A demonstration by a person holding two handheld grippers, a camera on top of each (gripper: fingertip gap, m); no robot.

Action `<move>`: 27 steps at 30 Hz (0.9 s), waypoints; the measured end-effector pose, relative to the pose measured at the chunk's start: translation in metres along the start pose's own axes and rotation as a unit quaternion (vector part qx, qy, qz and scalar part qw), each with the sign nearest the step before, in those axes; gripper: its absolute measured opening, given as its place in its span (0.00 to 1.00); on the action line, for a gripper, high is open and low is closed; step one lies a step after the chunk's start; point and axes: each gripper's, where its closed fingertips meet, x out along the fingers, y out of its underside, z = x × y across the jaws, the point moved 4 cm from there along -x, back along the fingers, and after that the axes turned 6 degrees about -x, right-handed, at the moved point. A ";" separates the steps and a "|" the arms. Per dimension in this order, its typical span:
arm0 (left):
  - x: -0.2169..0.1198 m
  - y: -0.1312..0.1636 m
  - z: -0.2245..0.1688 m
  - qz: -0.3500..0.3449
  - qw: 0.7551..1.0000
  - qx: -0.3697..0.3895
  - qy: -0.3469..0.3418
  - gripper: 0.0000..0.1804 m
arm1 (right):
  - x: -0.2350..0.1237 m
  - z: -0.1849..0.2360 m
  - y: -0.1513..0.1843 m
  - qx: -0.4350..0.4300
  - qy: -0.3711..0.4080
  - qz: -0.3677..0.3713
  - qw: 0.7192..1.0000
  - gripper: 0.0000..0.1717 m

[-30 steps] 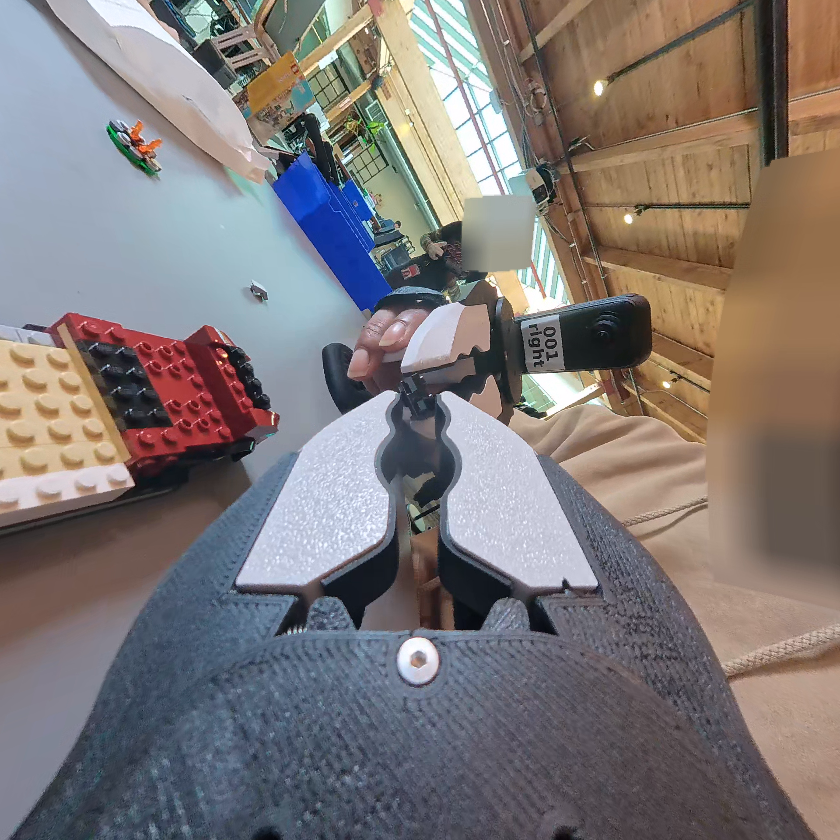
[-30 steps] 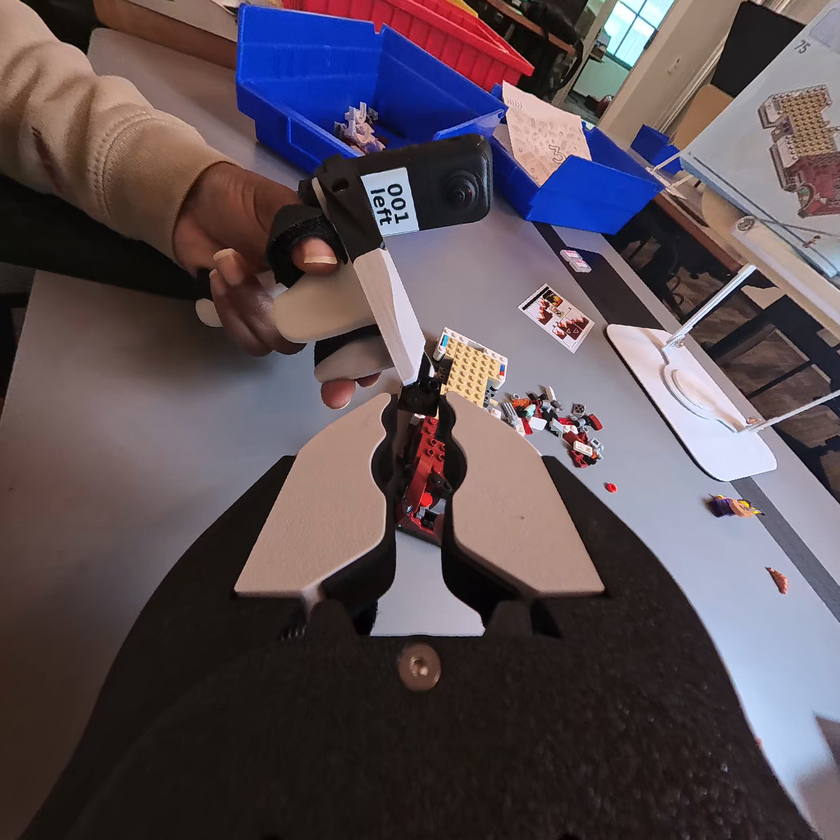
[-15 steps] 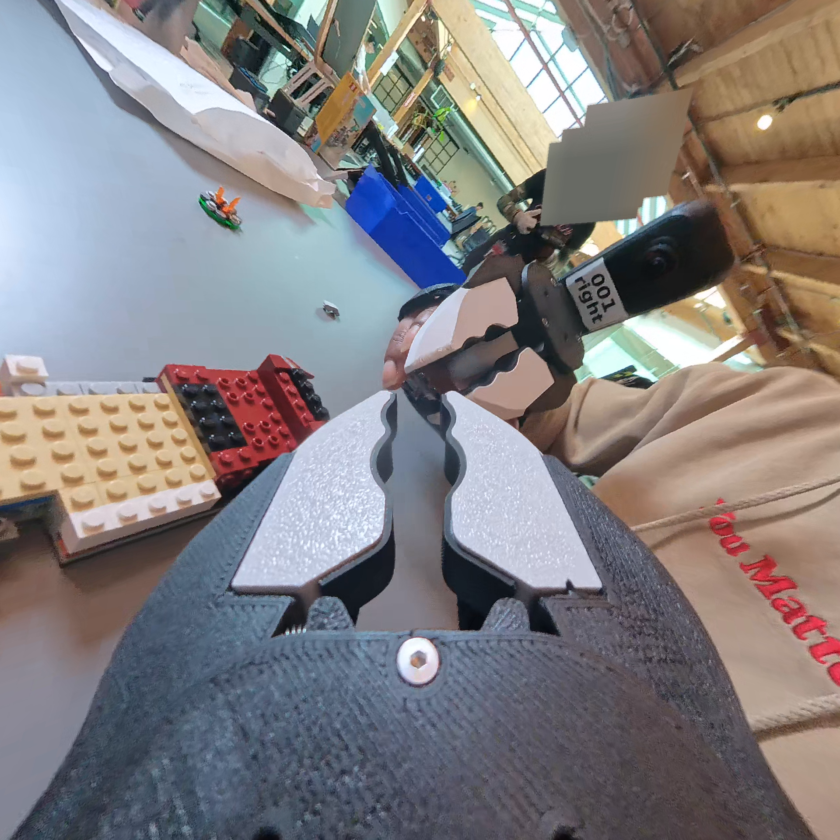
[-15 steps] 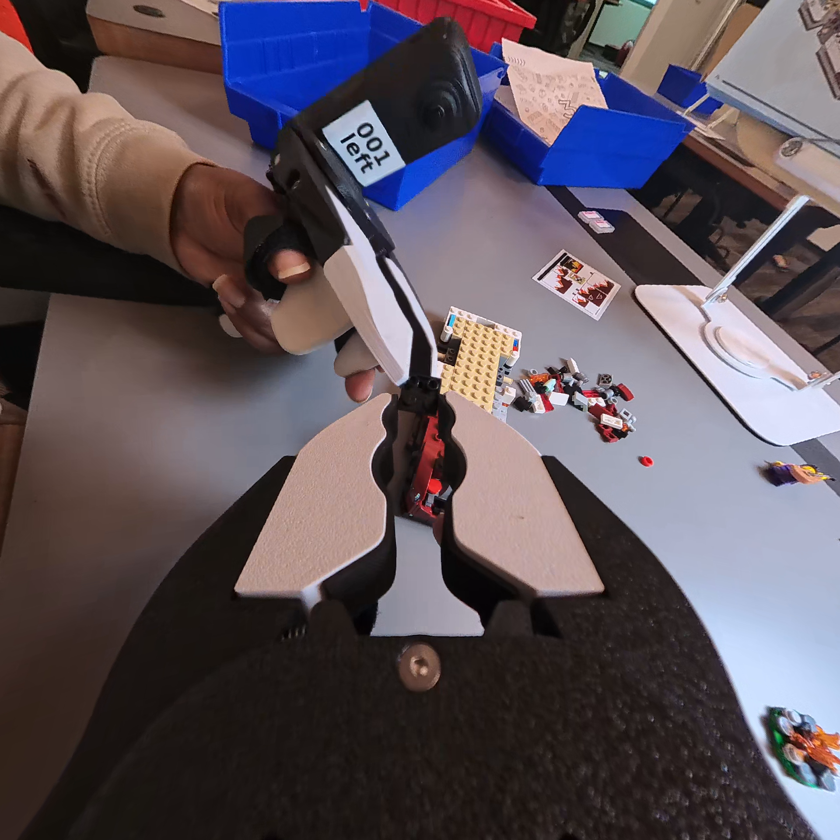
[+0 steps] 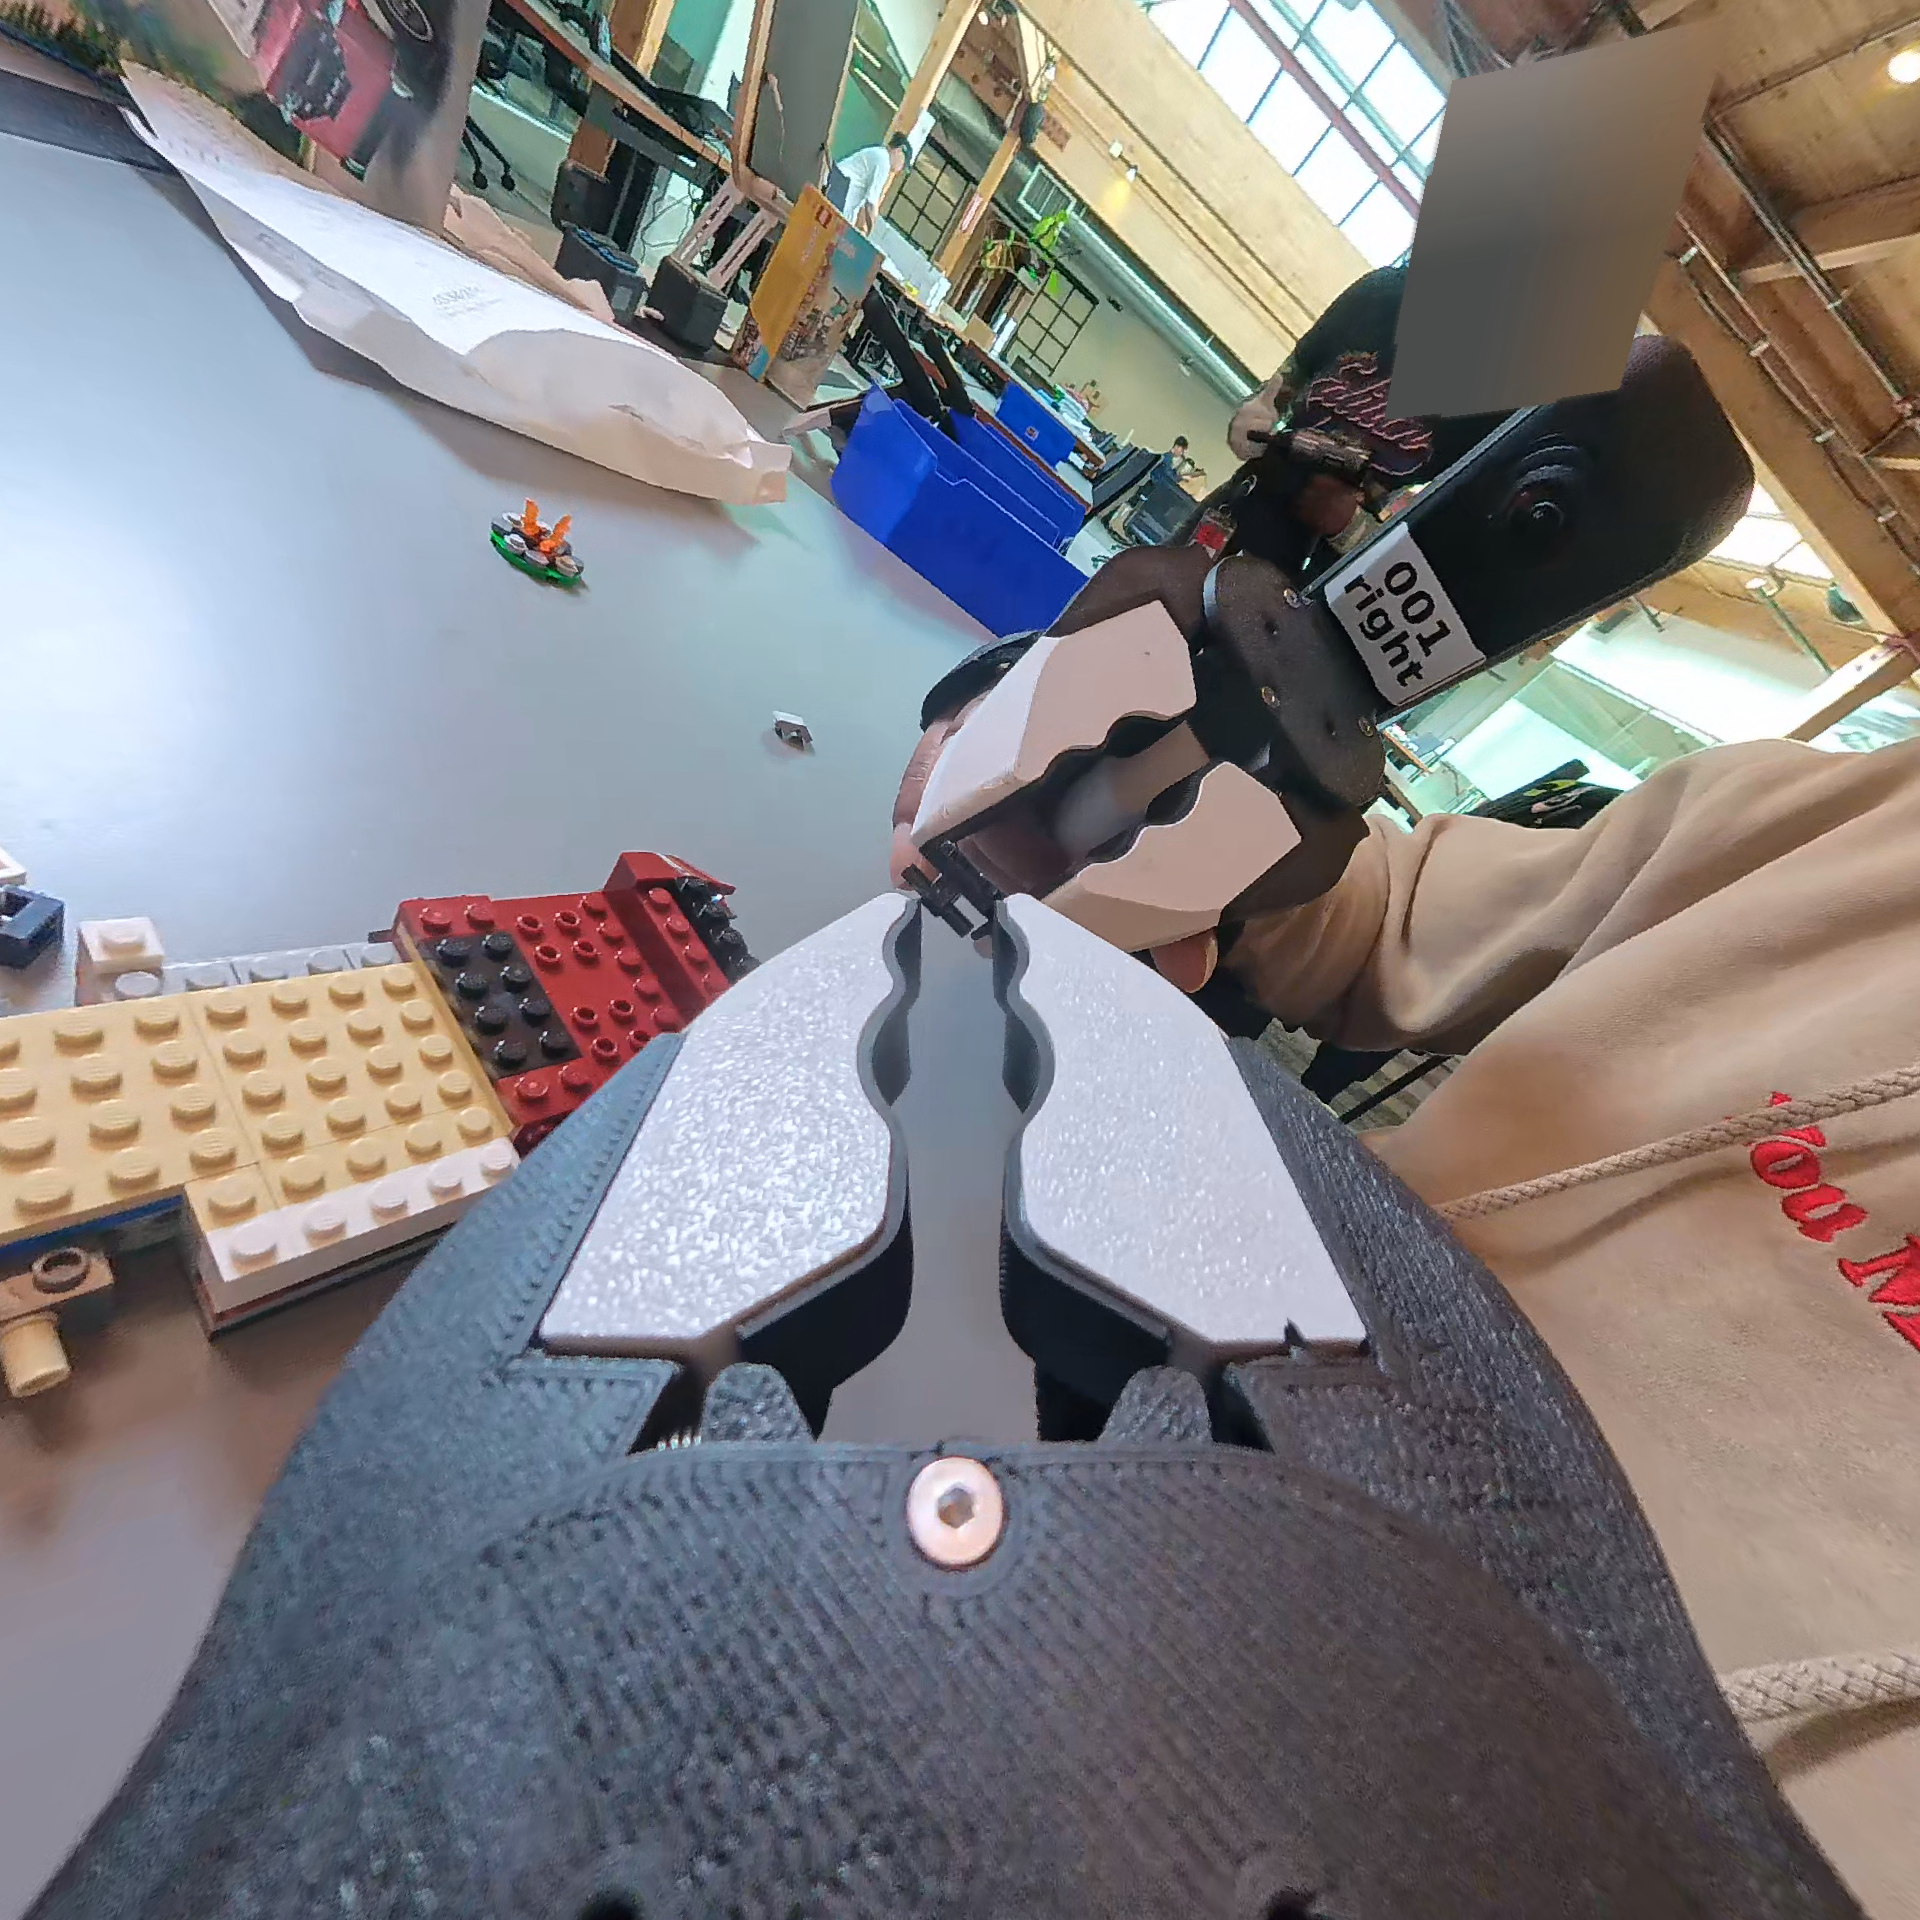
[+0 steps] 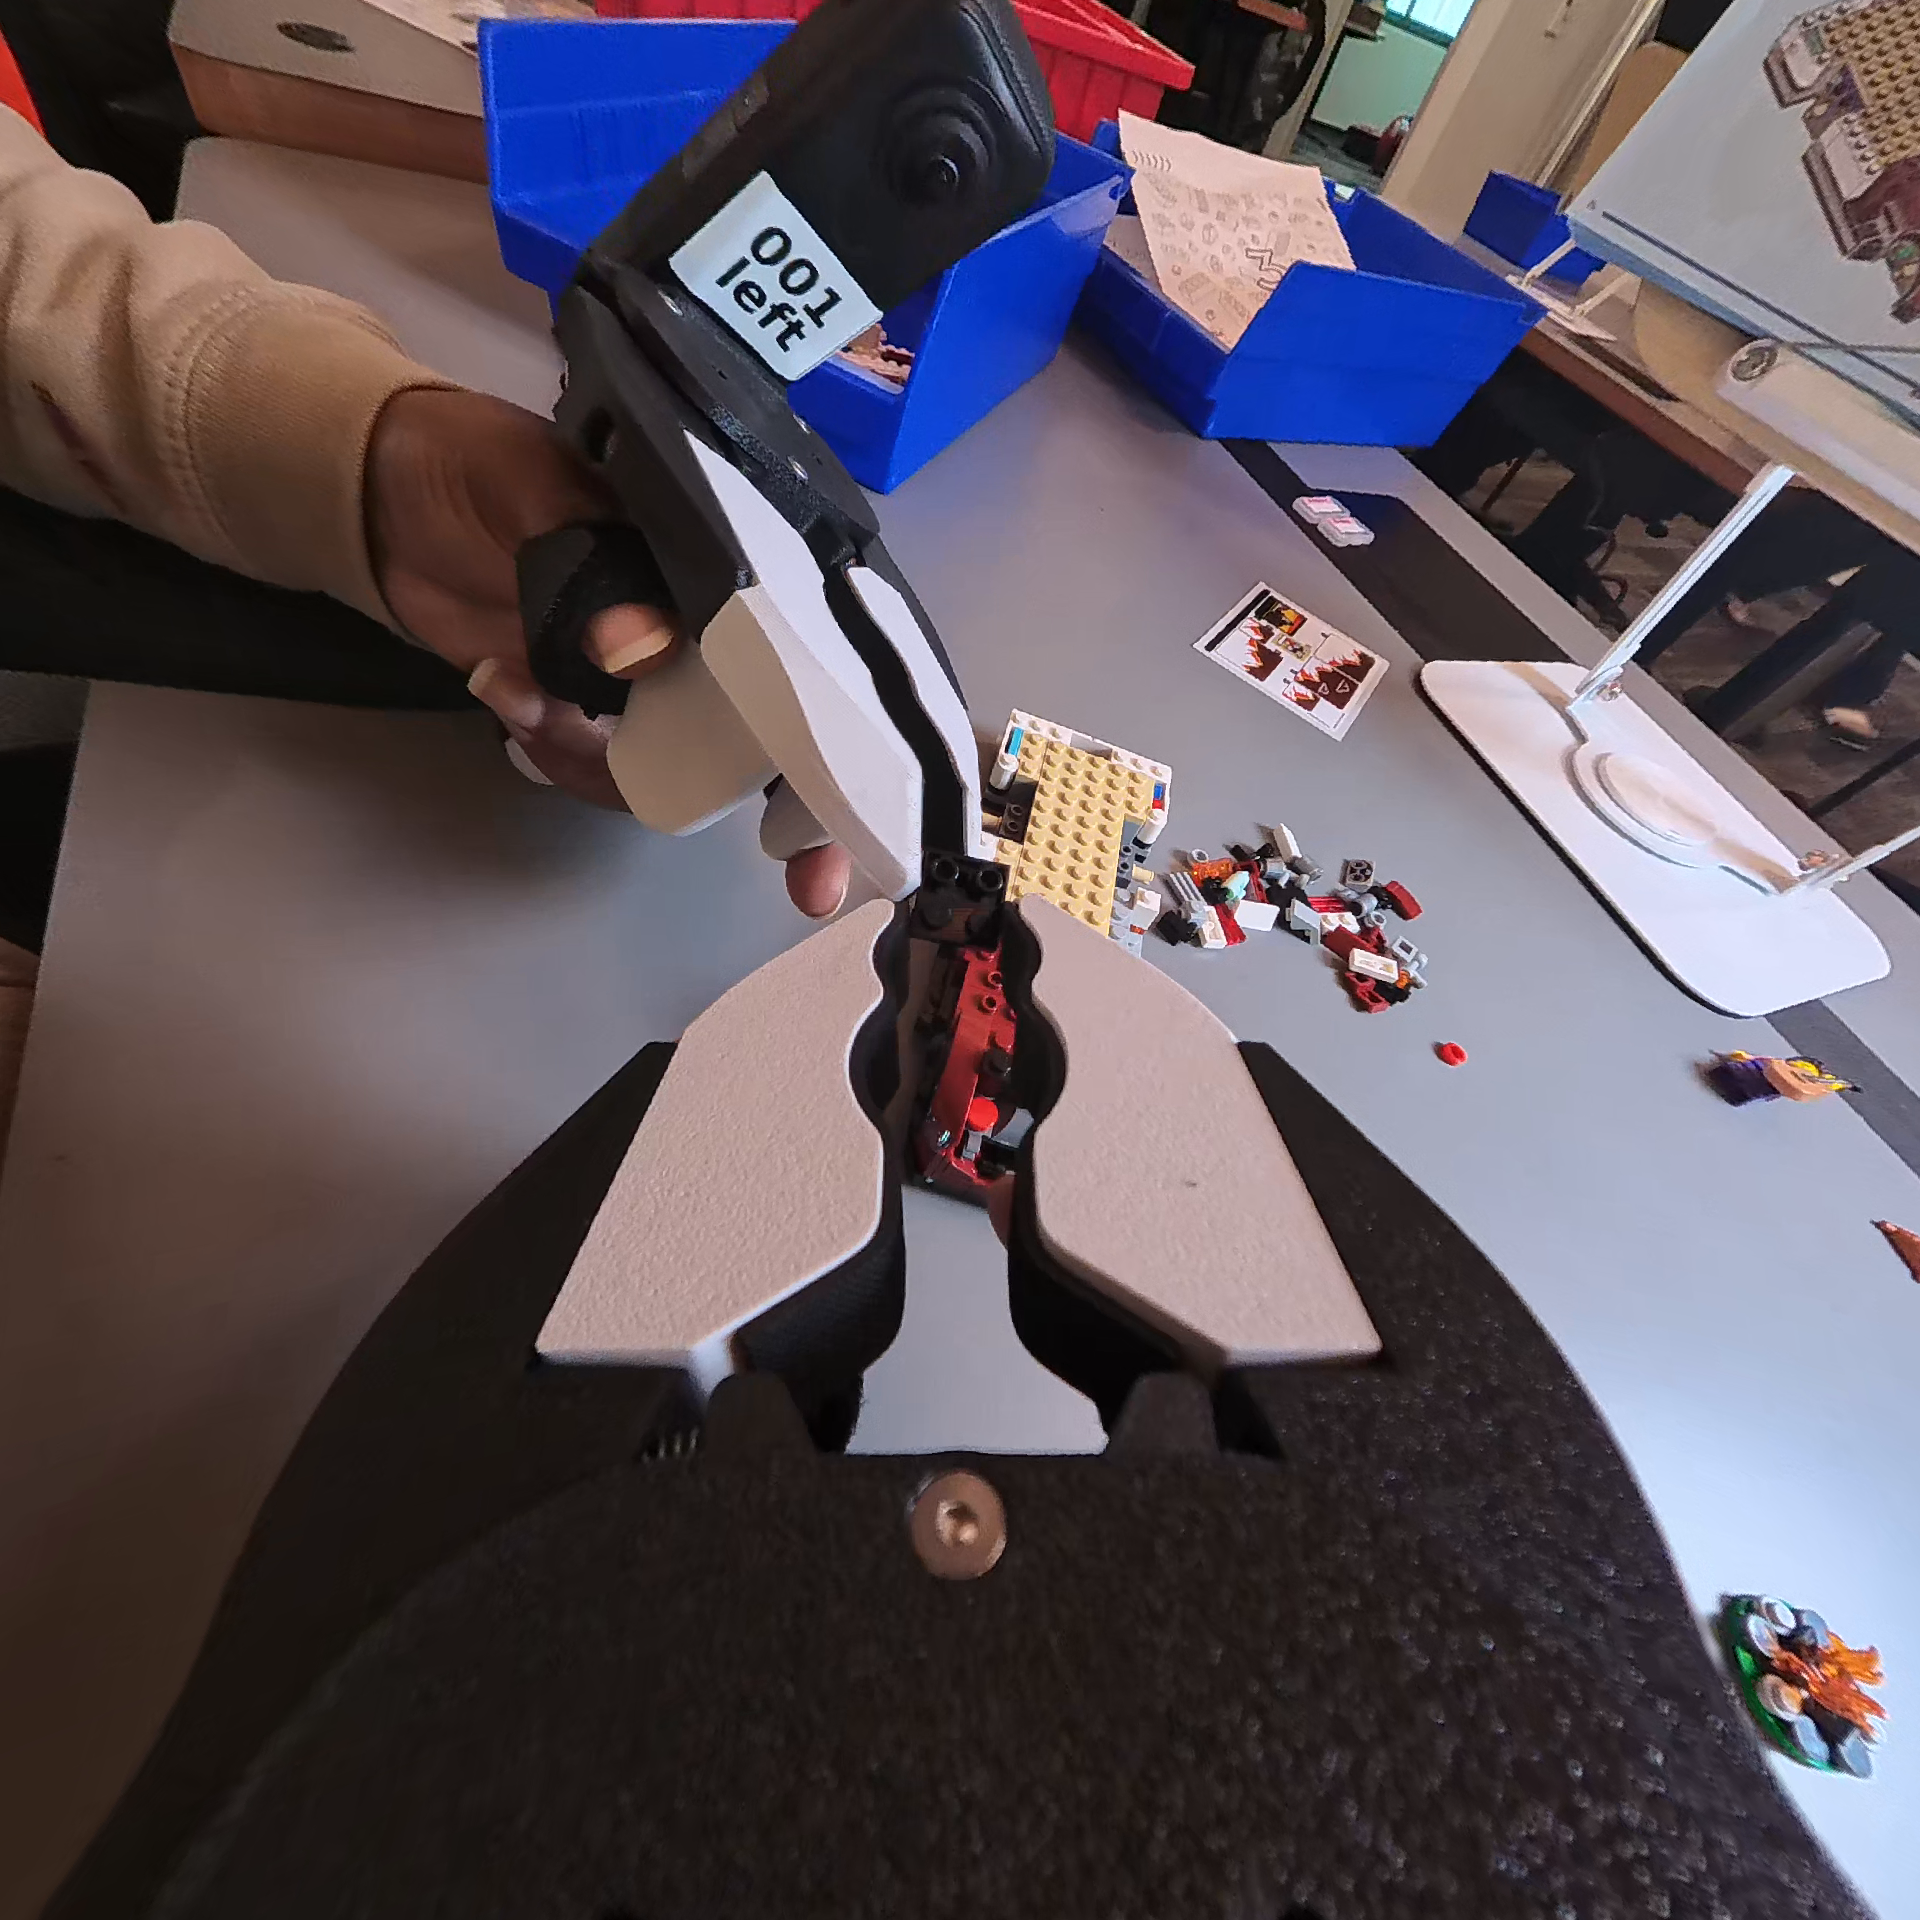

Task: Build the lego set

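Right fingers: closed on a small black plate (image 6: 961, 883), which is gripped at the tips of the right gripper (image 6: 956, 914); in the left wrist view the same plate (image 5: 948, 902) is seen pinched at the tips of that gripper (image 5: 951, 883).
Left fingers: a narrow gap is seen between the tips of the left gripper (image 5: 954, 914); the black plate sits right at those tips, and it cannot be told whether the pads press on it.
Meeting point: the two grippers are brought tip to tip above the table (image 6: 312, 987), the left gripper (image 6: 940, 862) slanting down from the upper left in the right wrist view.
Below the fingers: a red and black brick build (image 6: 966, 1049) is seen through the gap of the right fingers, lying on the table; it adjoins a tan studded plate (image 6: 1081, 821).
Same build, left wrist view: the red part (image 5: 582, 977) and tan plate (image 5: 208, 1101) lie to the left of the left gripper.
Right of the build: a heap of loose small bricks (image 6: 1299, 914), then a single red stud (image 6: 1449, 1054).
Farther right: a white stand base (image 6: 1662, 831) and a printed card (image 6: 1294, 657).
Far side: blue bins (image 6: 1299, 312) and a red bin (image 6: 1101, 62).
Near right: a green and orange piece (image 6: 1803, 1688) and a purple figure (image 6: 1777, 1075).
Hands: each gripper is held by a hand (image 6: 488, 561) in a beige sleeve (image 6: 177, 364).
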 end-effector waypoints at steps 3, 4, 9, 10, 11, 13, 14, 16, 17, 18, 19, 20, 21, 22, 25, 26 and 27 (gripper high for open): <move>-0.001 -0.001 -0.001 0.000 1.000 0.005 0.003 0.07 | 0.000 0.000 -0.002 -0.004 0.002 -0.006 1.000 0.10; -0.001 -0.001 -0.002 0.000 1.000 0.005 0.004 0.07 | -0.001 0.000 -0.002 -0.004 0.001 -0.008 1.000 0.10; -0.003 -0.001 -0.004 0.006 1.000 0.008 0.016 0.07 | -0.002 0.002 -0.004 -0.007 -0.010 -0.026 1.000 0.10; -0.003 0.000 -0.006 0.009 1.000 0.010 0.021 0.07 | -0.003 0.003 -0.005 -0.008 -0.016 -0.032 0.999 0.10; -0.003 0.000 -0.007 0.011 1.000 0.012 0.025 0.07 | -0.004 0.003 -0.006 -0.009 -0.022 -0.038 0.999 0.10; -0.004 0.001 -0.010 0.018 0.999 0.022 0.034 0.06 | -0.006 0.005 -0.008 -0.011 -0.039 -0.050 0.998 0.11; -0.004 0.002 -0.012 0.023 0.999 0.026 0.039 0.06 | -0.007 0.006 -0.008 -0.014 -0.050 -0.055 0.997 0.11; -0.003 0.004 -0.016 0.028 0.998 0.028 0.048 0.06 | -0.010 0.008 -0.010 -0.023 -0.066 -0.061 0.996 0.12; -0.003 0.004 -0.016 0.030 0.998 0.027 0.051 0.06 | -0.011 0.009 -0.010 -0.028 -0.073 -0.062 0.995 0.12; -0.002 0.005 -0.017 0.033 0.998 0.028 0.054 0.06 | -0.011 0.009 -0.009 -0.033 -0.078 -0.062 0.995 0.12; -0.002 0.006 -0.017 0.035 0.997 0.027 0.056 0.06 | -0.012 0.010 -0.009 -0.038 -0.081 -0.063 0.994 0.12; -0.002 0.007 -0.017 0.038 0.997 0.026 0.060 0.03 | -0.013 0.010 -0.010 -0.042 -0.084 -0.065 0.993 0.12; -0.001 0.008 -0.018 0.039 0.997 0.026 0.063 0.01 | -0.014 0.009 -0.010 -0.046 -0.088 -0.068 0.993 0.13; -0.001 0.009 -0.018 0.043 0.996 0.023 0.069 0.00 | -0.015 0.009 -0.010 -0.050 -0.095 -0.070 0.992 0.13; 0.001 0.012 -0.020 0.052 0.996 0.033 0.066 0.00 | -0.017 0.009 -0.011 -0.059 -0.111 -0.071 0.990 0.08; 0.002 0.013 -0.020 0.053 0.996 0.031 0.068 0.00 | -0.017 0.010 -0.011 -0.063 -0.114 -0.071 0.989 0.06; 0.003 0.013 -0.020 0.054 0.996 0.029 0.068 0.00 | -0.017 0.010 -0.011 -0.067 -0.112 -0.071 0.989 0.03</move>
